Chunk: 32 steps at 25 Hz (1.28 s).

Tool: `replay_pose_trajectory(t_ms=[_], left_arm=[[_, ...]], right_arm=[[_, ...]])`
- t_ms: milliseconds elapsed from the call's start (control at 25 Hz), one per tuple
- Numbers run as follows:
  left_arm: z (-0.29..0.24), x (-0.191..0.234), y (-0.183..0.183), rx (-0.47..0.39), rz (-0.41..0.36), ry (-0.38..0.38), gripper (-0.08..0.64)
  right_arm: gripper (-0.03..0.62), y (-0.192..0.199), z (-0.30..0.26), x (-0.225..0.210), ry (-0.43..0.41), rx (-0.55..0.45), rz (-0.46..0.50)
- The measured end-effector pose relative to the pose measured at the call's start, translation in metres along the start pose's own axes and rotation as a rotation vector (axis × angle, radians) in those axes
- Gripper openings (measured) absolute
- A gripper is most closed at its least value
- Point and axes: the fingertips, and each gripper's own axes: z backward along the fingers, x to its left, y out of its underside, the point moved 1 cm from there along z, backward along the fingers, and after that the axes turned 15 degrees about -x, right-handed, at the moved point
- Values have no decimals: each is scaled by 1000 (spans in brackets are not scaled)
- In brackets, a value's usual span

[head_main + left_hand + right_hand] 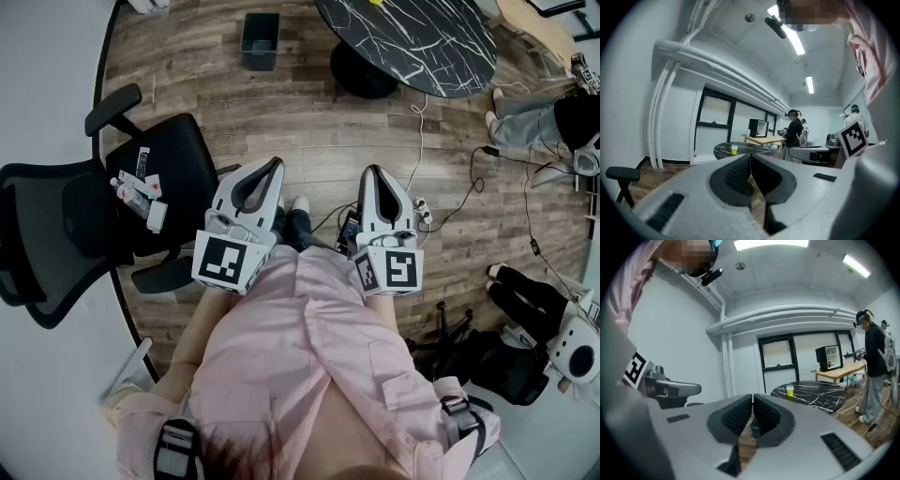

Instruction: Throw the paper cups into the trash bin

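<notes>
While held out, L hand-held gripper (751, 156): pressed together, empty
R hand-held gripper (753, 396): pressed together too
Paper cup (790, 390): on worktop (820, 394)

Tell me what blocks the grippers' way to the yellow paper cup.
Nothing visible does. Only wooden floor lies between the shut left gripper and right gripper and the black marble round table carrying the yellow paper cup. The dark rectangular trash bin stands unobstructed beside it.
</notes>
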Motion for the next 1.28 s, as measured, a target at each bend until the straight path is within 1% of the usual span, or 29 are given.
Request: replay_pose_trajectory(t_ms=[80,200,440,600,840,920,1040,1280], left_arm=[[2,-2,-2,5,18,-3,15],[7,1,1,19,-4,4,15],[9,6,-5,-25,-11,-5,15],[11,9,-6,-28,-13,1,15],[9,13,-11,-42,-9,24,15],[9,17,-16,-54,-29,30,15],[12,23,-21,-72,-39,34,15],[19,28,-17,-74,-12,43,15]], right_arm=[[35,1,-1,7,-16,-2,2],[35,3,-1,14,-29,-3,3],[35,2,3,15,-25,-1,8],[35,3,4,18,-19,4,10],[37,1,6,26,-27,-13,-22],[37,1,8,27,-13,-16,-12],[37,0,12,23,25,-22,-3],[37,4,15,20,79,-24,-13]])
